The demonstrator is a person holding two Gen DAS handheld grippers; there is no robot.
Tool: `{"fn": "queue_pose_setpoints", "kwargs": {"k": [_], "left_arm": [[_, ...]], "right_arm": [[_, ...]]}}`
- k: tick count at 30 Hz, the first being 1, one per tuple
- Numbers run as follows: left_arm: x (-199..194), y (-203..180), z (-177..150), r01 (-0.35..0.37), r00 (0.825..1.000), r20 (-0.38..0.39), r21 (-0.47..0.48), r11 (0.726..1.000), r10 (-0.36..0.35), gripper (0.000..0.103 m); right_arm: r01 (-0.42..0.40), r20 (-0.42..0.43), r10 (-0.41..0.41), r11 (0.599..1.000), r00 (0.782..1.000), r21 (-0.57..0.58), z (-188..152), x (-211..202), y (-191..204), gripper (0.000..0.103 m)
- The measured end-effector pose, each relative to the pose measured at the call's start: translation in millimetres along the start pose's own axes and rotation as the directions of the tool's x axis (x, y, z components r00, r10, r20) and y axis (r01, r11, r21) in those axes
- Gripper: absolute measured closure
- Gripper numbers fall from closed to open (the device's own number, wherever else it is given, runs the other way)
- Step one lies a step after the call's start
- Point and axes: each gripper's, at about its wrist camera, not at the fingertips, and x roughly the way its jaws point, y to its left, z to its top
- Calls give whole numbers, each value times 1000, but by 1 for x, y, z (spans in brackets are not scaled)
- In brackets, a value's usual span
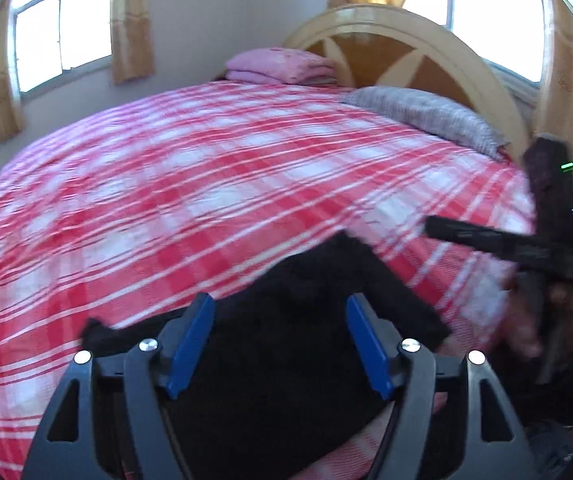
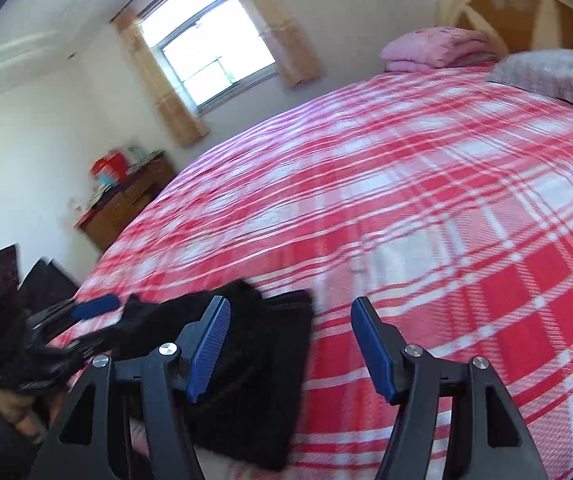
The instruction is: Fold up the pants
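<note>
Two grippers work over black pants (image 1: pixel 286 344) lying folded at the near edge of a bed with a red-and-white plaid cover (image 1: pixel 206 168). Left gripper (image 1: pixel 280 344) hovers above the pants, jaws apart and holding nothing; right gripper (image 2: pixel 290 348) hangs just right of them, jaws likewise apart. Far off, a pink folded blanket (image 1: pixel 278 66) and grey pillow (image 1: pixel 426 116) lie by the headboard (image 1: pixel 406 36).

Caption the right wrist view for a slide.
Right gripper, fingers open, above black pants on a red plaid bedspread.
</note>
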Motion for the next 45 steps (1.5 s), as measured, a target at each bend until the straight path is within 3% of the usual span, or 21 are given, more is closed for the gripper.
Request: {"fn": "queue_pose_setpoints", "kwargs": {"k": [1,4,6,8,10,13,15,19,23,25,26,29,31,33,36,39,45], "left_arm": [[-1,12,-7,-67,998,5,-10,998,67,32],[3,38,-22,-172,985,-9,-45,984,171,32],[10,53,-31,-196,980,-33,-85,977,194,31],[15,65,-37,-198,980,-50,-130,972,193,30],[17,69,-40,-198,980,-53,-150,969,192,28],[18,63,-39,-212,977,-40,-133,968,208,21],[17,61,-40,-233,972,-28,-120,965,232,7],[25,64,-45,-244,970,-35,-113,963,242,5],[35,65,-50,-242,970,-65,-117,963,236,5],[35,65,-50,-241,970,-63,-124,963,234,5],[34,65,-50,-237,971,-63,-129,963,231,5],[35,64,-51,-227,973,-64,-134,965,220,5],[35,63,-52,-225,974,-67,-134,965,218,5],[35,63,-52,-224,974,-67,-134,965,216,5],[36,64,-53,-220,975,-71,-140,965,212,3],[38,64,-54,-211,977,-75,-152,966,201,3],[36,65,-54,-211,977,-78,-157,965,201,2]], "right_arm": [[-19,-29,18,999,999,-30,-1,2,10,38],[-43,-120,30,993,992,-108,-9,11,39,38],[-39,-179,11,987,984,-155,-19,20,53,38],[-11,-235,-35,981,971,-193,-29,31,57,50],[16,-270,-77,975,960,-220,-36,37,55,82],[34,-284,-94,977,954,-211,-37,31,47,85],[55,-293,-113,978,949,-200,-39,25,42,86],[53,-331,-115,981,937,-189,-47,27,31,85],[42,-315,-84,990,945,-137,-39,26,24,78],[102,-247,-146,978,958,-180,-30,19,33,63],[135,-184,-173,970,968,-204,-22,13,39,62],[63,-118,-88,977,989,-204,-3,12,54,59],[-17,-130,-8,982,992,-188,5,24,60,54],[-50,-172,21,985,985,-163,8,44,58,54],[-16,-243,-12,994,970,-109,4,80,42,53],[-56,-247,32,995,968,-89,3,83,29,53],[31,-235,-66,989,970,-148,-3,61,42,52]]}}
